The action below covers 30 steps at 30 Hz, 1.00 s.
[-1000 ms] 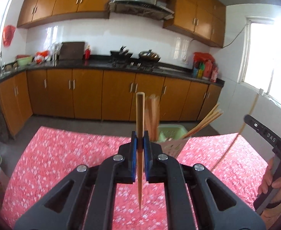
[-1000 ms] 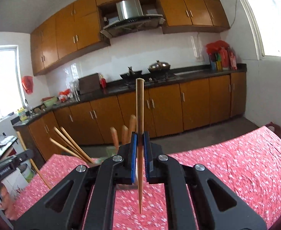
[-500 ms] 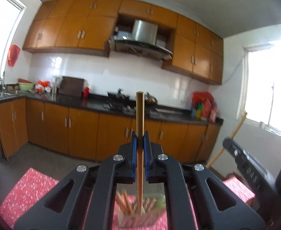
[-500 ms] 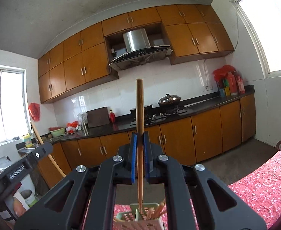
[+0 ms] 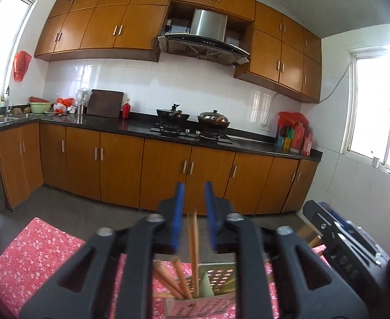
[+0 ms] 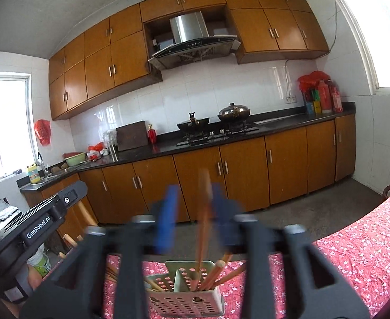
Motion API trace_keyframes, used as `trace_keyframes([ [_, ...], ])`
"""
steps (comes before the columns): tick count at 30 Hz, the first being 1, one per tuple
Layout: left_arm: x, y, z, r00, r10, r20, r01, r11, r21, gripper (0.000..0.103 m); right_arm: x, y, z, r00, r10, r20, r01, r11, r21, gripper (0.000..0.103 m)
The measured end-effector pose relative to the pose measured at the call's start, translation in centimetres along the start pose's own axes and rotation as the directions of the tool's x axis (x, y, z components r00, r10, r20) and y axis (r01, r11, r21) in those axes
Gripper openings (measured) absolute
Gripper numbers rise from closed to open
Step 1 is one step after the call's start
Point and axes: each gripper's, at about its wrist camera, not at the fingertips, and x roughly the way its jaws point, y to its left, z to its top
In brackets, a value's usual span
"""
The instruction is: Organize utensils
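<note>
My left gripper (image 5: 194, 199) hovers over a perforated pale green utensil holder (image 5: 216, 281), and its jaws are opening. A wooden chopstick (image 5: 193, 242) stands loose between the blue pads, blurred, with its lower end in the holder beside several other chopsticks (image 5: 175, 279). My right gripper (image 6: 194, 196) is above the same holder (image 6: 184, 303) with its jaws opening too. Another chopstick (image 6: 204, 212) is blurred in its gap, close to the right pad, reaching down among the chopsticks (image 6: 216, 273) stored there. Each gripper shows at the edge of the other's view.
The holder stands on a table with a red floral cloth (image 5: 35, 252) (image 6: 354, 252). Behind it is grey floor, then orange base cabinets (image 5: 120, 164) under a black counter with two pots on a stove (image 5: 192, 122). Windows lie left and right.
Both grippers went from shut on upright chopsticks to parted jaws. The chopsticks have slipped lower into the holder. Both views rose and closed in over the holder.
</note>
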Motion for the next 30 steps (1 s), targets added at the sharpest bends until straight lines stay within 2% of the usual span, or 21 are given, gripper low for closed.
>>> trace_keyframes([
  [4,-2.2,1.8,0.6,1.000,0.014,0.020,-0.014,1.000,-0.022,0.042,-2.5,-0.6,1.1,1.000,-0.001,0.027,0.001,1.000,0.001,0.050],
  [6,-4.0,2.9,0.7,0.999,0.025,0.026,-0.024,0.999,-0.031,0.054,-3.6,-0.8,1.5,1.000,-0.002,0.030,0.002,1.000,0.001,0.054],
  [7,-4.8,3.4,0.6,0.999,0.028,0.027,-0.027,0.999,-0.036,0.057,-4.8,-1.0,1.5,1.000,-0.006,0.030,0.006,1.000,-0.003,0.062],
  [8,-5.8,4.0,0.4,0.999,0.032,0.025,-0.032,0.999,-0.035,0.063,-5.7,-1.0,1.4,0.999,-0.008,0.032,0.008,1.000,-0.007,0.066],
  [10,-7.6,4.7,-0.6,0.999,0.034,0.013,-0.034,0.999,-0.021,0.072,-7.2,-0.9,0.8,0.999,-0.016,0.035,0.017,1.000,-0.026,0.084],
  [12,-9.7,5.3,-2.4,0.999,0.041,-0.001,-0.041,0.999,0.006,0.086,-9.1,-0.2,-0.4,0.999,-0.040,0.037,0.043,0.996,-0.079,0.095],
  [13,-10.6,5.4,-3.3,0.999,0.042,-0.007,-0.042,0.999,0.022,0.089,-10.3,0.2,-1.5,0.998,-0.054,0.036,0.058,0.992,-0.111,0.100],
  [15,-12.7,5.4,-5.6,0.998,0.055,-0.021,-0.053,0.996,0.069,0.099,-11.7,0.8,-3.1,0.996,-0.076,0.038,0.081,0.985,-0.150,0.101],
  [18,-15.5,5.0,-9.3,0.996,0.083,-0.034,-0.077,0.986,0.146,0.099,-13.5,1.5,-5.9,0.993,-0.116,0.015,0.117,0.974,-0.196,0.101],
  [22,-17.6,4.6,-13.7,0.990,0.123,-0.074,-0.105,0.971,0.214,0.099,-14.8,1.6,-9.0,0.987,-0.149,-0.060,0.136,0.974,-0.179,0.101],
  [26,-18.9,4.8,-16.4,0.986,0.151,-0.077,-0.130,0.967,0.221,0.099,-15.6,1.7,-11.8,0.980,-0.163,-0.117,0.141,0.974,-0.179,0.101],
  [30,-19.3,5.2,-18.0,0.983,0.157,-0.100,-0.137,0.973,0.185,0.099,-16.4,1.8,-14.0,0.973,-0.159,-0.169,0.130,0.977,-0.169,0.101],
])
